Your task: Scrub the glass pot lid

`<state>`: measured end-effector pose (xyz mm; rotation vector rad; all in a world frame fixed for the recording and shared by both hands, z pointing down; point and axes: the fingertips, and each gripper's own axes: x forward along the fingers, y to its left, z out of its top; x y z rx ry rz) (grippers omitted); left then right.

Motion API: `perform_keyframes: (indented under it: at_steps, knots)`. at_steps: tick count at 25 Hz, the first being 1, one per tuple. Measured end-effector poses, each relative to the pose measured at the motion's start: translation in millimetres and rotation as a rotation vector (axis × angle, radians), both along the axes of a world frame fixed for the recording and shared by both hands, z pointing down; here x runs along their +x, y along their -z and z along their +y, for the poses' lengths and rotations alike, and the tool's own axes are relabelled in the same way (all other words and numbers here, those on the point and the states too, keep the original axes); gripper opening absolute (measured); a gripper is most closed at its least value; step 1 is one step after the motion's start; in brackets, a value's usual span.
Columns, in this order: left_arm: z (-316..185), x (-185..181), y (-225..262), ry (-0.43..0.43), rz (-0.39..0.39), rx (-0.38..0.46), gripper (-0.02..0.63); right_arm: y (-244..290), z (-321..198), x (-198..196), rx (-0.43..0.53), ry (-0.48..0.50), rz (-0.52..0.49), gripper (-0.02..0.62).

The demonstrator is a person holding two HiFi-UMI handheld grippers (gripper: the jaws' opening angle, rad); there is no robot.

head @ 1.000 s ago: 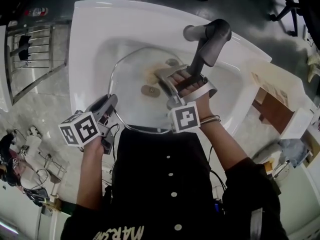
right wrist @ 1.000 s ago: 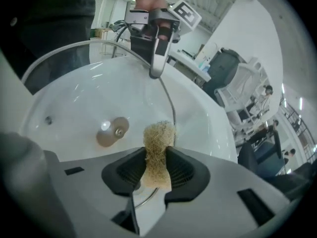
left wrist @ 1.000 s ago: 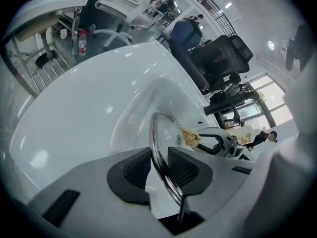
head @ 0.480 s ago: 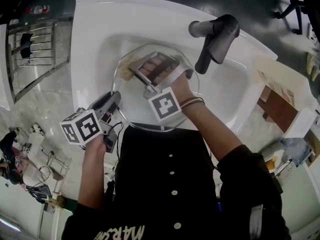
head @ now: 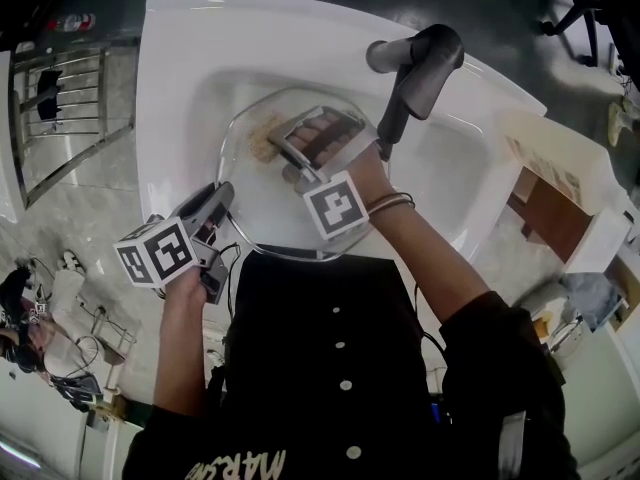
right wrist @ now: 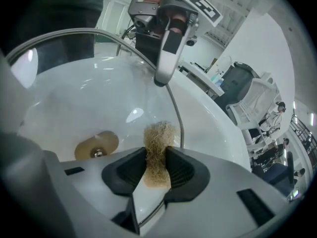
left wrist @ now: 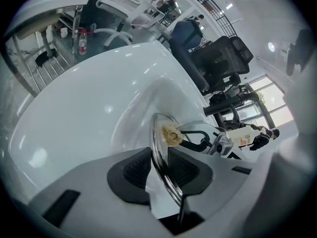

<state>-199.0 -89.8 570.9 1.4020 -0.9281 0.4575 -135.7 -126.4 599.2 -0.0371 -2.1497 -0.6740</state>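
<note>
Okay, glass pot lid point(head: 262, 213) sits over the bowl of the white sink point(head: 200, 38), covering most of the bowl, with its metal rim reaching the sink's front edge. Left gripper point(head: 222, 200) is at the sink's front-left edge, its 2 jaws clamped on the lid's rim point(left wrist: 161, 157); the rim runs edge-on between the dark pads in the left gripper view. Right gripper point(head: 290, 140) is over the middle of the sink, above the lid, jaws closed on a tan fibrous scrubber point(right wrist: 157, 152). The scrubber tip is pressed on the glass toward the sink's back-left part point(head: 262, 133). It also shows through the lid in the left gripper view point(left wrist: 172, 134). Lid knob point(right wrist: 96, 148) shows through the glass near the sink's center, just beside the scrubber. Dark faucet point(head: 415, 68) stands at the sink's back-right rim, spout angled down over the bowl, close to the right hand point(head: 365, 173). 1 marker cube per gripper, both at the sink's front side. Right gripper view shows the left gripper point(right wrist: 163, 29) on the lid's far rim.
</note>
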Motion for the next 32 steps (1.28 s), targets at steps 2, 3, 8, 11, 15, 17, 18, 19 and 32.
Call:
perform_keyframes:
  at_steps: [2, 3, 8, 11, 15, 17, 18, 19, 32]
  knots:
    - [0.5, 0.3, 0.1, 0.002, -0.001, 0.000, 0.123, -3.7, 4.8, 14.4, -0.012, -0.005, 0.029, 0.133]
    - [0.7, 0.3, 0.3, 0.002, -0.001, 0.000, 0.123, -5.3, 7.3, 21.0, -0.021, -0.007, 0.042, 0.134]
    - [0.1, -0.4, -0.6, 0.012, 0.004, 0.006, 0.123, -14.6, 21.2, 57.3, -0.059, 0.050, 0.158, 0.133]
    - [-1.4, -1.8, 1.3, 0.012, -0.011, 0.012, 0.123, -17.2, 30.6, 78.9, -0.100, 0.112, 0.237, 0.133]
    - [-0.2, 1.5, 1.0, 0.016, 0.008, 0.010, 0.123, -16.8, 39.5, 103.3, -0.151, 0.159, 0.304, 0.133]
    - [-0.1, 3.3, 0.8, 0.021, 0.022, 0.009, 0.123, -16.1, 42.9, 113.8, -0.171, 0.174, 0.338, 0.133]
    - [-0.1, 3.4, 1.1, 0.025, 0.025, 0.009, 0.124, -15.6, 44.7, 118.3, -0.183, 0.180, 0.354, 0.133]
    - [0.3, 3.2, 1.5, 0.029, 0.026, 0.008, 0.123, -14.9, 46.9, 122.4, -0.194, 0.185, 0.370, 0.133]
    - [1.6, 2.2, 2.6, 0.030, 0.026, 0.012, 0.123, -5.9, 68.7, 162.1, -0.280, 0.298, 0.554, 0.133]
